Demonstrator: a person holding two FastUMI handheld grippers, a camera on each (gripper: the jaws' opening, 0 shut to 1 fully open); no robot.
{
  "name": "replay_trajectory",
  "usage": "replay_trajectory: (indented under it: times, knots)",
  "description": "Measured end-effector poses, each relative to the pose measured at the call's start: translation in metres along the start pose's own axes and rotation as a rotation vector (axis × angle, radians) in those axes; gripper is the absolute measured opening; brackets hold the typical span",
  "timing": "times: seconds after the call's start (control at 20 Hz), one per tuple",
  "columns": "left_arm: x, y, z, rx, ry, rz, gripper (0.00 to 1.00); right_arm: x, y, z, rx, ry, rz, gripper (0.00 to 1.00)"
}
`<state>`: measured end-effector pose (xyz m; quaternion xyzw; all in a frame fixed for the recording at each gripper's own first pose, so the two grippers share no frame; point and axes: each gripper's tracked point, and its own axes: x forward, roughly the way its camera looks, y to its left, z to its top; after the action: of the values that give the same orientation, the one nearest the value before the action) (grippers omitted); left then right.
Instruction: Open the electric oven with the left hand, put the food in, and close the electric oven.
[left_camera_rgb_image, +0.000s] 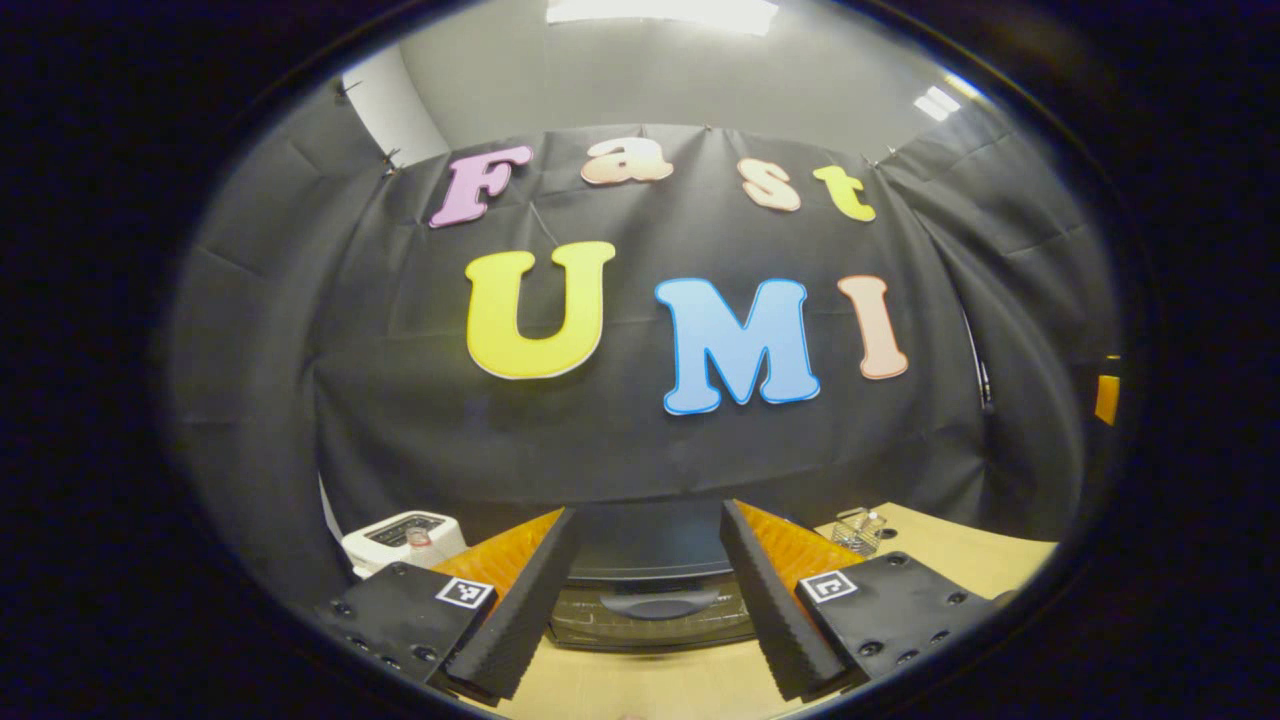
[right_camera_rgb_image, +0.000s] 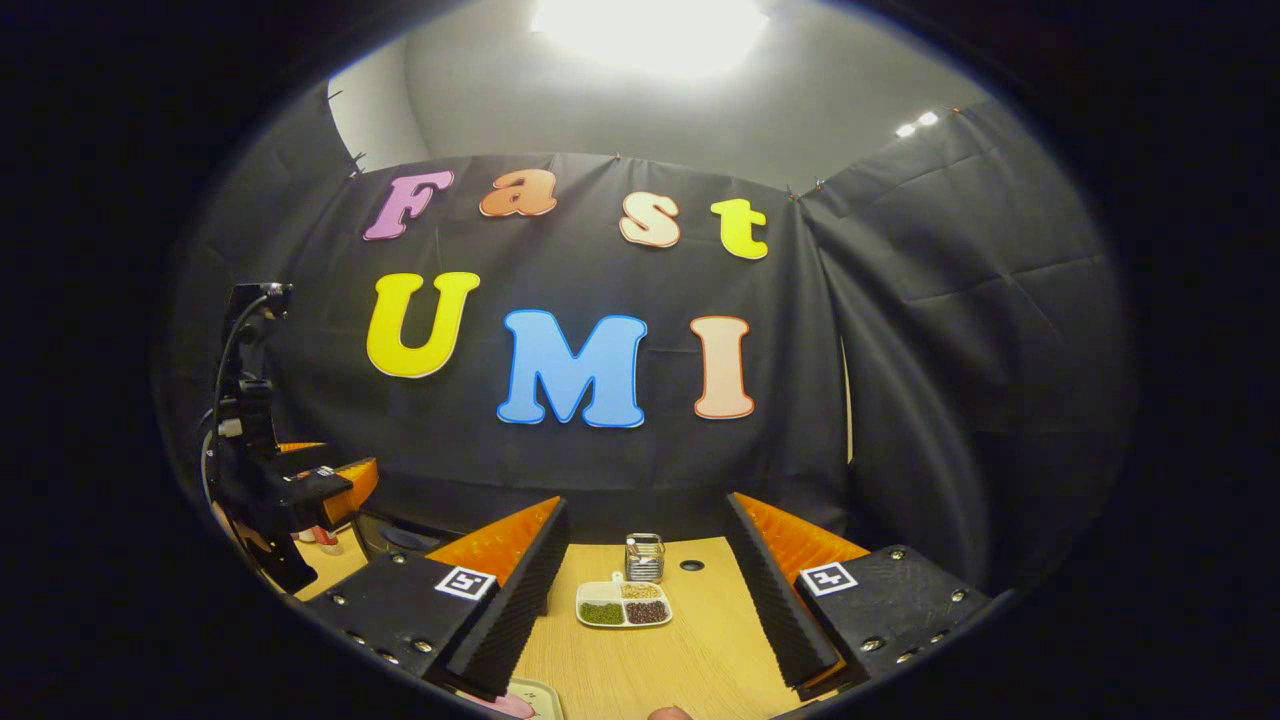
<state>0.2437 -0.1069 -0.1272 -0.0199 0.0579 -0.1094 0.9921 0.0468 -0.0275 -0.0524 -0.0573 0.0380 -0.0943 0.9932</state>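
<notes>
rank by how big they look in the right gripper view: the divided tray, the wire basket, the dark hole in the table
1. divided tray, largest
2. wire basket
3. dark hole in the table, smallest

The basket and hole sit farther back, so true sizes are unsure.

Bare table (left_camera_rgb_image: 640, 685) btwn tool & oven (left_camera_rgb_image: 650, 575).

Electric oven (left_camera_rgb_image: 650, 575): dark, boxy, upright near the far edge of the wooden table (left_camera_rgb_image: 640, 690). Door shut, glass front facing forward, 1 curved dark handle (left_camera_rgb_image: 660, 603) across the upper part of the door. Food (right_camera_rgb_image: 500, 703): pink, lying on a pale tray (right_camera_rgb_image: 540, 690) at the table's near edge, mostly cut off, kind unclear.
</notes>
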Motion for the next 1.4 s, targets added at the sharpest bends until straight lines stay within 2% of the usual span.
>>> replay_trajectory:
  times: [0.05, 0.1, 0.35, 0.4, 0.5, 0.6, 0.65, 0.8, 0.85, 0.9, 1.0, 1.05, 1.1, 1.2, 1.35, 1.4]
  knots:
    - [0.008, 0.000, -0.009, -0.007, 0.018, -0.009, 0.96, 0.001, -0.001, 0.000, -0.006, 0.002, -0.018, 0.95]
    - [0.017, 0.000, -0.016, -0.011, 0.035, -0.019, 1.00, 0.001, -0.002, -0.003, -0.013, 0.008, -0.036, 0.95]
    - [0.056, -0.001, -0.054, -0.009, 0.098, -0.049, 1.00, 0.002, -0.002, -0.016, -0.030, 0.054, -0.098, 0.95]
    - [0.062, -0.002, -0.061, -0.011, 0.111, -0.050, 0.96, 0.001, -0.003, -0.019, -0.034, 0.062, -0.106, 0.95]
    - [0.071, -0.003, -0.080, -0.017, 0.144, -0.055, 0.96, 0.000, -0.003, -0.021, -0.043, 0.072, -0.117, 0.95]
    - [0.077, -0.004, -0.092, -0.019, 0.166, -0.060, 1.00, 0.000, -0.006, -0.022, -0.055, 0.075, -0.133, 0.95]
    - [0.082, -0.004, -0.099, -0.015, 0.176, -0.061, 0.96, 0.000, -0.007, -0.022, -0.056, 0.077, -0.141, 0.95]
    - [0.092, -0.006, -0.111, -0.011, 0.194, -0.054, 0.95, -0.002, -0.014, -0.025, -0.052, 0.085, -0.163, 0.95]
    - [0.094, -0.007, -0.117, -0.011, 0.204, -0.051, 1.00, -0.001, -0.016, -0.027, -0.053, 0.090, -0.168, 0.95]
    - [0.096, -0.008, -0.122, -0.010, 0.216, -0.048, 0.95, -0.002, -0.018, -0.029, -0.056, 0.095, -0.174, 0.95]
    - [0.099, -0.008, -0.129, -0.010, 0.232, -0.036, 1.00, -0.003, -0.023, -0.030, -0.053, 0.098, -0.183, 0.95]
    - [0.098, -0.008, -0.134, -0.011, 0.243, -0.030, 0.96, -0.003, -0.025, -0.030, -0.049, 0.098, -0.188, 0.95]
    - [0.098, -0.008, -0.134, -0.012, 0.237, -0.025, 1.00, -0.004, -0.027, -0.030, -0.047, 0.098, -0.192, 0.95]
    - [0.097, -0.008, -0.135, -0.005, 0.241, -0.019, 0.92, -0.005, -0.031, -0.031, -0.048, 0.098, -0.199, 0.95]
    - [0.093, -0.009, -0.134, -0.006, 0.230, -0.018, 1.00, -0.005, -0.036, -0.030, -0.040, 0.099, -0.200, 0.95]
    - [0.089, -0.009, -0.135, -0.005, 0.237, -0.018, 1.00, -0.006, -0.036, -0.029, -0.038, 0.097, -0.198, 0.95]
